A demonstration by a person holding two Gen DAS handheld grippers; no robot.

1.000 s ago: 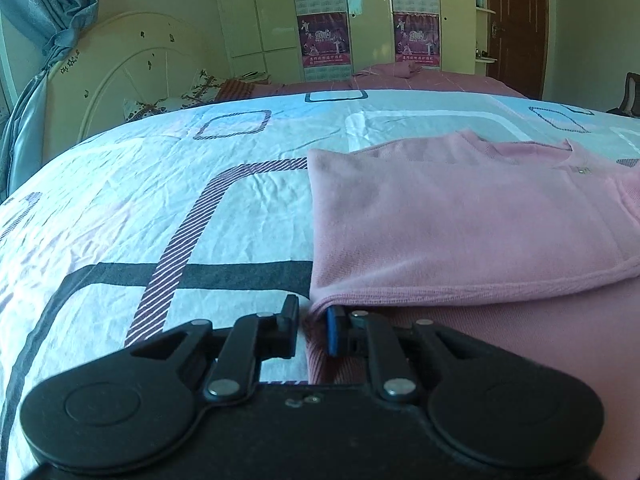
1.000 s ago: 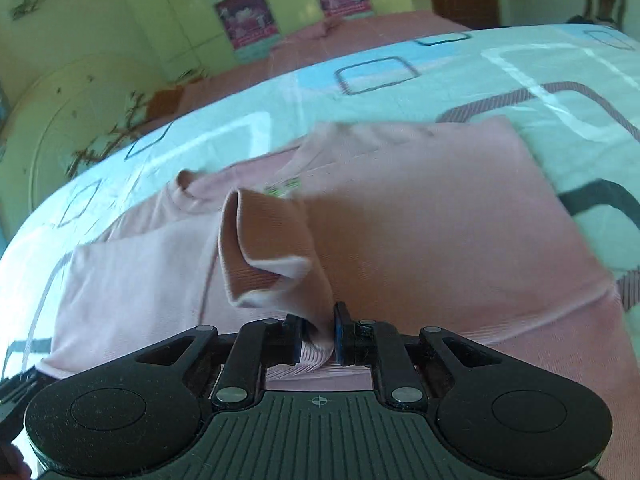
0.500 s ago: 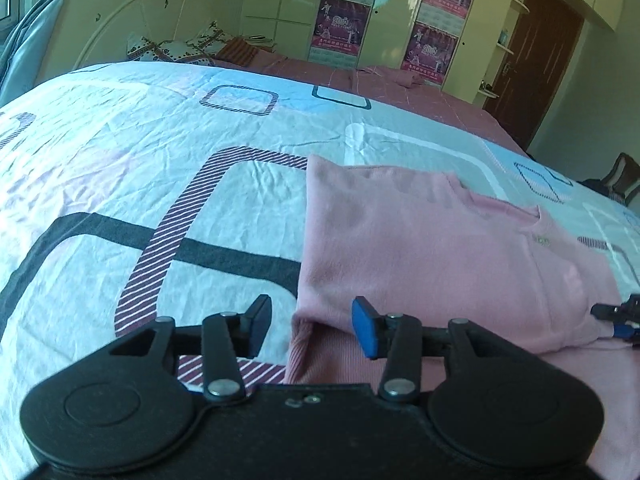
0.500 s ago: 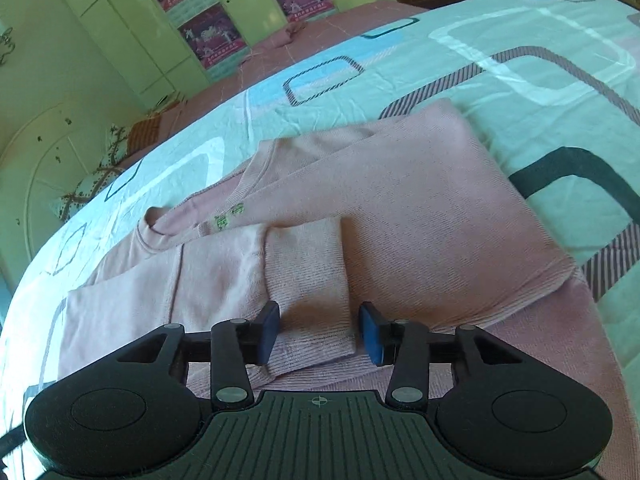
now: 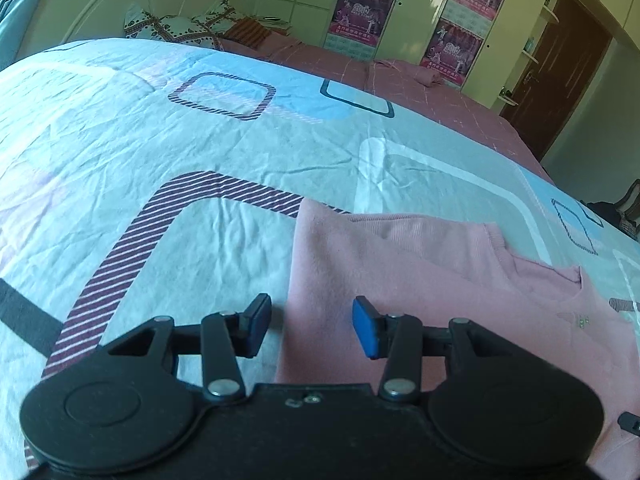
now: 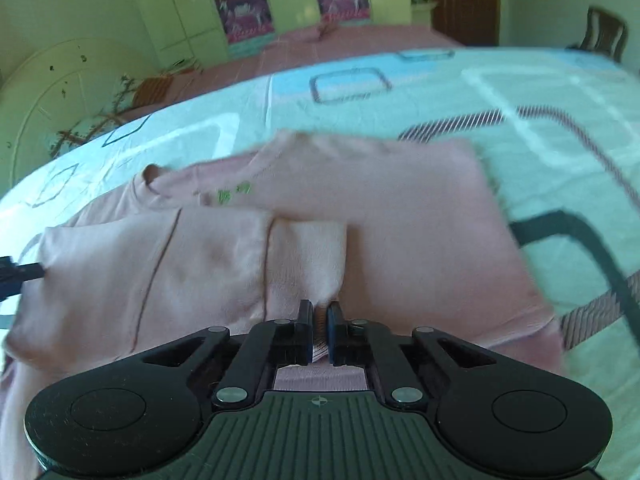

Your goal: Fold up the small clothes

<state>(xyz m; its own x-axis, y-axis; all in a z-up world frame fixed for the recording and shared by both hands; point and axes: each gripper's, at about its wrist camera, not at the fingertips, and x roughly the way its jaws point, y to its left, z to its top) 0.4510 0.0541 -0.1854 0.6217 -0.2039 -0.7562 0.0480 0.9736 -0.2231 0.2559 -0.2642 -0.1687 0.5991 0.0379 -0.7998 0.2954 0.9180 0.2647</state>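
Pink top [image 6: 400,216] cuff pinched in right fingers [image 6: 306,322]; left fingers [image 5: 258,316] apart, straddling its edge.

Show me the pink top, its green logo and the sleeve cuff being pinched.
pink top [image 6: 420,216]: right wrist view, on its folded body.
green logo [image 6: 234,194]: right wrist view, on the chest print.
sleeve cuff [image 6: 306,256]: right wrist view, on its ribbed end.

Right gripper [image 6: 319,330] low over a pink sweater [image 6: 420,232] spread on a patterned bedsheet [image 6: 540,100], jaws just closed and pinching the ribbed cuff [image 6: 308,256] of the sleeve folded across the body; tip of the other gripper [image 6: 18,274] at the sweater's left edge.
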